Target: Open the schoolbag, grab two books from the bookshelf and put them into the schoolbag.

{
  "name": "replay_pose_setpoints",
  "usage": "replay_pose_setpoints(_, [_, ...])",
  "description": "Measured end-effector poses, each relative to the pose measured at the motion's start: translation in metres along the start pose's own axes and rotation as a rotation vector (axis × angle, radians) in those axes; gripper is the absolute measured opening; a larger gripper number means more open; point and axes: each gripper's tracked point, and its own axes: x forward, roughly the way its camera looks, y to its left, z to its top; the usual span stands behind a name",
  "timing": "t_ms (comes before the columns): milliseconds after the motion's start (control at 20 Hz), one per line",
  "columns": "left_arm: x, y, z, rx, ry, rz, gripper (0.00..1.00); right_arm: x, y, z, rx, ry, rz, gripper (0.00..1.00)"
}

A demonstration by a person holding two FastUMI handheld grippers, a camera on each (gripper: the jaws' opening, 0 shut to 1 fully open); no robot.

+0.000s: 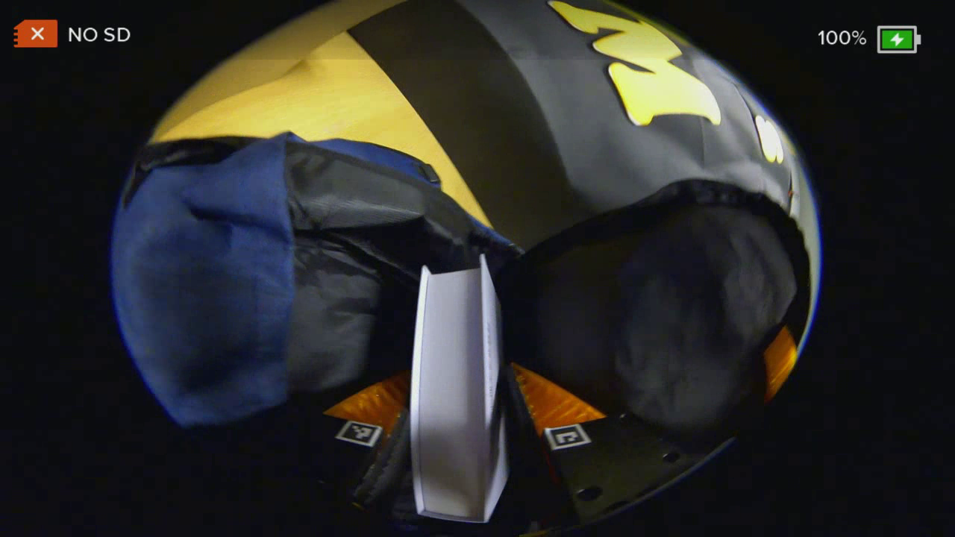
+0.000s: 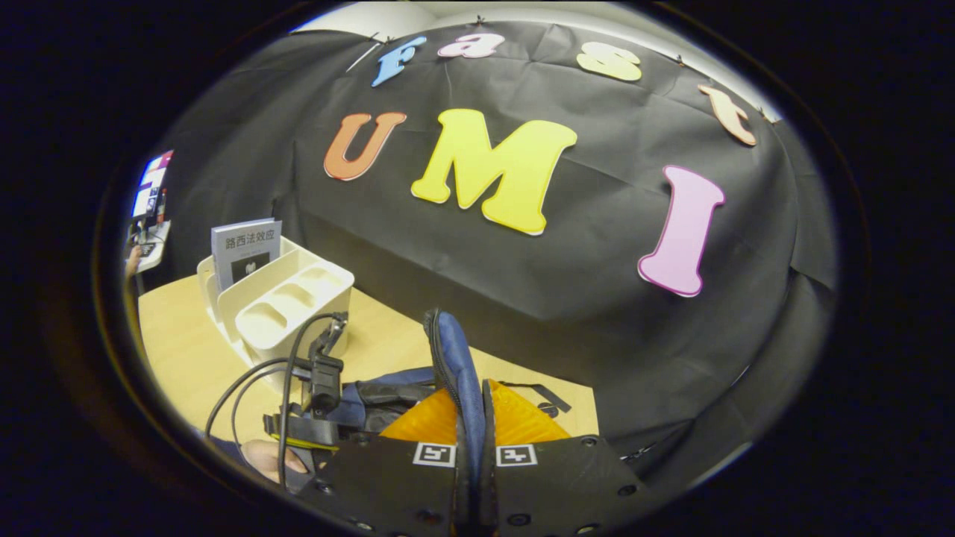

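Above the table (image 1: 328,97), left gripper (image 1: 455,418) clamps a book (image 1: 455,388); right gripper (image 2: 471,447) pinches the schoolbag (image 2: 456,365)

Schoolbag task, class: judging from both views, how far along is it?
Done: the schoolbag is open. In hand: the left tongs grip a white book over its mouth, while the right tongs pinch the bag's edge. Left: another book stands in the bookshelf.

Recording booth, lab-style setup. Black cloth wall (image 2: 597,246) hangs behind a light wood surface (image 2: 186,350). White desk organizer (image 2: 287,306) with a book (image 2: 245,250) sits on it. Cabled handheld rig (image 2: 317,388) at the near edge, plus some equipment (image 2: 149,216) off to the side.
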Motion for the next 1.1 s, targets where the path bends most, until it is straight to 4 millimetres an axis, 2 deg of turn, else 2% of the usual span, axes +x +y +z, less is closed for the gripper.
replay_pose_setpoints(50, [-0.003, 0.003, -0.002, -0.006, -0.002, -0.003, 0.71, -0.001, 0.0, -0.001, 0.002, 0.002, -0.001, 0.05])
replay_pose_setpoints(150, [-0.01, 0.001, 0.001, -0.007, -0.005, 0.004, 0.76, 0.0, -0.002, -0.007, -0.004, 0.007, -0.014, 0.05])
replay_pose_setpoints(200, [-0.015, 0.005, 0.001, 0.022, -0.004, 0.034, 0.89, -0.001, -0.003, -0.009, -0.004, 0.01, -0.02, 0.05])
replay_pose_setpoints(250, [-0.023, 0.015, 0.001, 0.064, -0.012, 0.088, 0.78, -0.002, -0.004, -0.011, 0.0, 0.015, -0.022, 0.05])
replay_pose_setpoints(350, [-0.04, 0.024, 0.001, 0.155, 0.001, 0.157, 0.79, -0.002, -0.007, -0.016, 0.022, 0.019, -0.027, 0.05])
replay_pose_setpoints(450, [-0.054, 0.016, 0.011, 0.241, -0.027, 0.192, 0.8, -0.001, -0.009, -0.018, 0.043, 0.025, -0.03, 0.05])
replay_pose_setpoints(700, [-0.116, -0.012, 0.025, 0.413, -0.1, 0.18, 0.8, 0.0, -0.011, -0.021, 0.047, 0.031, -0.036, 0.05])
replay_pose_setpoints(800, [-0.142, -0.017, 0.034, 0.459, -0.138, 0.187, 0.8, 0.0, -0.011, -0.023, 0.046, 0.03, -0.039, 0.06])
replay_pose_setpoints(900, [-0.168, -0.014, 0.049, 0.512, -0.172, 0.221, 0.81, 0.0, -0.01, -0.025, 0.046, 0.033, -0.038, 0.06])
replay_pose_setpoints(1000, [-0.202, -0.008, 0.077, 0.579, -0.258, 0.293, 0.81, 0.0, -0.011, -0.029, 0.05, 0.041, -0.041, 0.05])
replay_pose_setpoints(1100, [-0.233, -0.01, 0.097, 0.665, -0.358, 0.338, 0.81, 0.0, -0.011, -0.029, 0.064, 0.04, -0.042, 0.06])
